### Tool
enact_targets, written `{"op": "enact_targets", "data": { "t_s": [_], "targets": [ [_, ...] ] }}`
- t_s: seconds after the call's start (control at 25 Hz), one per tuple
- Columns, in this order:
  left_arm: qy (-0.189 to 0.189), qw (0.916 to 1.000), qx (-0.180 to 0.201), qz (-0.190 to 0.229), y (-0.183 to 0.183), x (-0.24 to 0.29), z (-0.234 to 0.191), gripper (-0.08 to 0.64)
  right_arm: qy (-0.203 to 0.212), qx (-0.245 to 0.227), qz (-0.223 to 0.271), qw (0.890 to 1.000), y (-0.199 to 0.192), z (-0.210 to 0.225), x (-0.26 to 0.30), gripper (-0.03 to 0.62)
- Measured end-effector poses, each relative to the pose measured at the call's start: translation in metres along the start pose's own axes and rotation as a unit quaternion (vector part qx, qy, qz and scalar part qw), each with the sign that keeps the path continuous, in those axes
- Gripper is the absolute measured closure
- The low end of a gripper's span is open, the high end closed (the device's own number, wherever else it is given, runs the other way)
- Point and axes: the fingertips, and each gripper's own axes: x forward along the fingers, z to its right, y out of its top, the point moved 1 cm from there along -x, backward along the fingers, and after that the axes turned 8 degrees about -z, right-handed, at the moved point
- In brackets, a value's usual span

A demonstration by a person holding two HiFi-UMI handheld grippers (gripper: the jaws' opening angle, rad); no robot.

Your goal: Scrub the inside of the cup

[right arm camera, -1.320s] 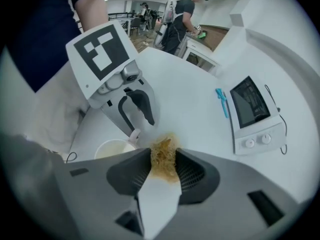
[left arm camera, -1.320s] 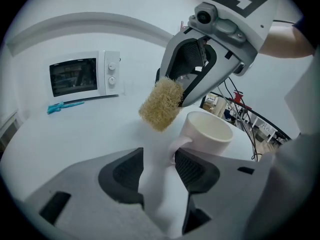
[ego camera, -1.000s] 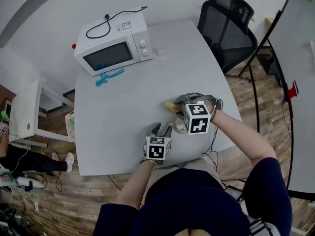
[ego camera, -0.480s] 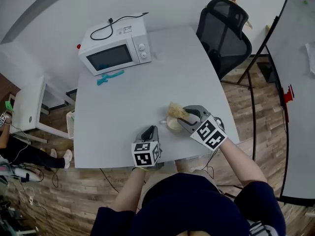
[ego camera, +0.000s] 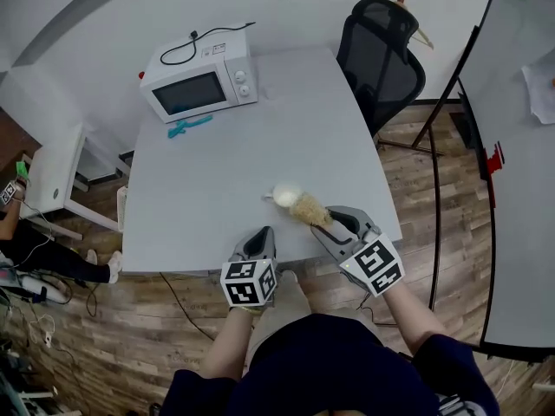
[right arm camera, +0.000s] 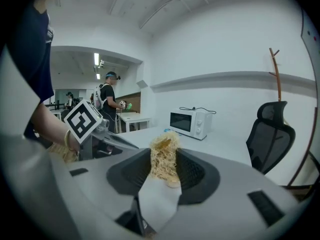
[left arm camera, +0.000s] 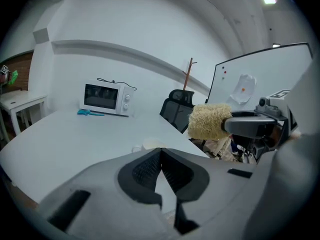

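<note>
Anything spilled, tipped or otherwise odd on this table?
Nothing stands out. The cup sits on the table, untouched; the right gripper holds the scrubber clear of it; the left gripper is shut, empty.

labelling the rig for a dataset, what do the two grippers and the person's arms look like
Both the left gripper and right gripper are grey with black ribbed pads, each carrying a white cube of black square markers. The person wears dark navy short sleeves.

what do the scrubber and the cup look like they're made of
Scrubber: pale yellow, coarse tangled strands with a matte look, probably loofah or a similar plant fibre. Cup: plain white and smooth-looking, possibly ceramic or plastic; it is too small in view to tell which.
</note>
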Motion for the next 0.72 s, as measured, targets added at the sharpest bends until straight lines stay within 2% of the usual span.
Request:
{"op": "enact_targets", "data": {
  "t_s": [0.32,0.6,0.72],
  "targets": [
    [-0.008,0.9998,-0.015,0.013,-0.031,-0.041,0.049,0.543,-0.016,0.053,0.042,0.998,-0.027,-0.031,-0.065,0.434],
    [-0.008,0.9994,-0.027,0.020,-0.062,-0.072,0.069,0.543,-0.025,0.110,0.067,0.991,-0.057,-0.046,-0.100,0.434],
    [-0.009,0.9992,-0.030,0.026,-0.070,-0.081,0.074,0.543,-0.030,0.115,0.070,0.990,-0.065,-0.051,-0.109,0.434]
  ]
}}
